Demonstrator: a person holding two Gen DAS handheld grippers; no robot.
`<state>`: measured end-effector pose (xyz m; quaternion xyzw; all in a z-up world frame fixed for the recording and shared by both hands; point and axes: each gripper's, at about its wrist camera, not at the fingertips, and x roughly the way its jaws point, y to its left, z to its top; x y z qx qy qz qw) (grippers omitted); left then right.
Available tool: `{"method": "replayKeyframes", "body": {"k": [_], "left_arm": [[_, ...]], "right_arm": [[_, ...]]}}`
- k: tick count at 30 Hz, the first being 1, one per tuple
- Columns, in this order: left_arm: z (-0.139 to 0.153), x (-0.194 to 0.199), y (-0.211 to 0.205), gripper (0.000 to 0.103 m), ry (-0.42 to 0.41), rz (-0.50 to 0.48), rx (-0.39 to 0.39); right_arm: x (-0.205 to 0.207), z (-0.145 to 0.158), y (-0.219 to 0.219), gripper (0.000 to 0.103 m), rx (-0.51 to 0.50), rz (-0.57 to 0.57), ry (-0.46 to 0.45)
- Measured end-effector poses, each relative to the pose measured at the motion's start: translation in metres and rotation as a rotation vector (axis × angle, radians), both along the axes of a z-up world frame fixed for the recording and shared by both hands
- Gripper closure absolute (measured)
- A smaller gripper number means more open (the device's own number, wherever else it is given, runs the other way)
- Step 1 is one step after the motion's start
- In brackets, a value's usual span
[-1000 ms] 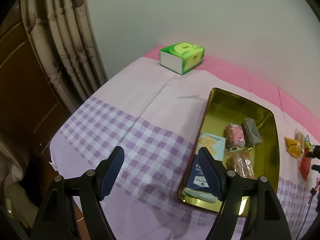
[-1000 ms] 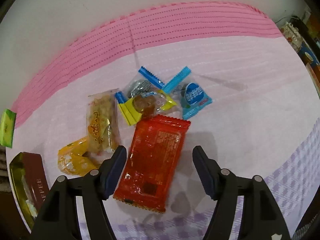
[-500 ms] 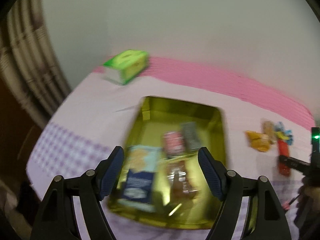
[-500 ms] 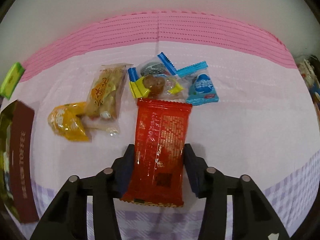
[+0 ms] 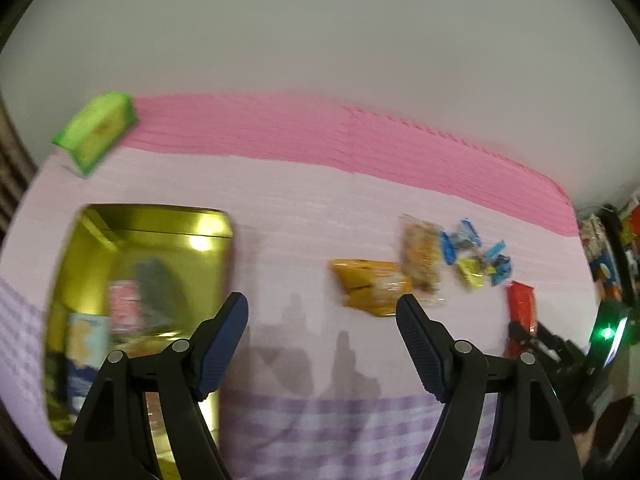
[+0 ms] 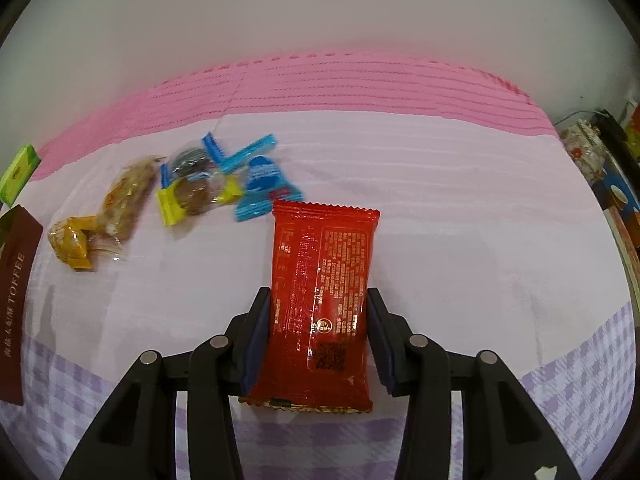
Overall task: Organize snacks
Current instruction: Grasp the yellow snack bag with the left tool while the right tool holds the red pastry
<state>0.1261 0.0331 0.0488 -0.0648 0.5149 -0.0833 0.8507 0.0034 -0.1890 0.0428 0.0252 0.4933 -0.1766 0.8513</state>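
My right gripper (image 6: 318, 320) is shut on a red snack packet (image 6: 322, 280), its pads pressed to the packet's two long sides. The packet also shows at the right in the left wrist view (image 5: 522, 310). A loose heap of snacks lies on the cloth: a yellow packet (image 6: 74, 244), a brownish bar (image 6: 126, 200), a yellow-ended candy (image 6: 198, 198) and blue wrappers (image 6: 262, 188). My left gripper (image 5: 322, 332) is open and empty above the cloth, between the gold tin (image 5: 96, 232) holding several snacks on the left and the yellow packet (image 5: 370, 286) on the right.
A green tissue box (image 5: 96, 130) stands at the back left near the wall. The tin's dark red lid side (image 6: 16, 308) shows at the left edge of the right wrist view. Clutter (image 6: 600, 160) lies off the table's right end.
My right gripper closed on the red packet, which was lying between its open fingers. My left gripper swung right, from the tin toward the loose snacks, staying open.
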Motion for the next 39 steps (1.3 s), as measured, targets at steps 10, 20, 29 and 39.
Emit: {"method": "replayKeyframes", "body": {"k": [10,20,29,39], "left_arm": [[-0.04,0.049,-0.045,0.027,0.122,0.06,-0.013],[-0.065,0.058,-0.065,0.033,0.169,0.037,0.065],[-0.073,0.038,-0.059,0.049,0.172,-0.018,0.084],[-0.048,-0.003,-0.05,0.052,0.134,-0.089,0.052]], "right_arm": [[-0.012,-0.004,0.003,0.055,-0.038,0.041,-0.104],[-0.013,-0.009,0.004,0.052,-0.035,0.045,-0.105],[-0.013,-0.009,0.004,0.051,-0.035,0.047,-0.103],[-0.013,-0.009,0.004,0.051,-0.038,0.047,-0.102]]}}
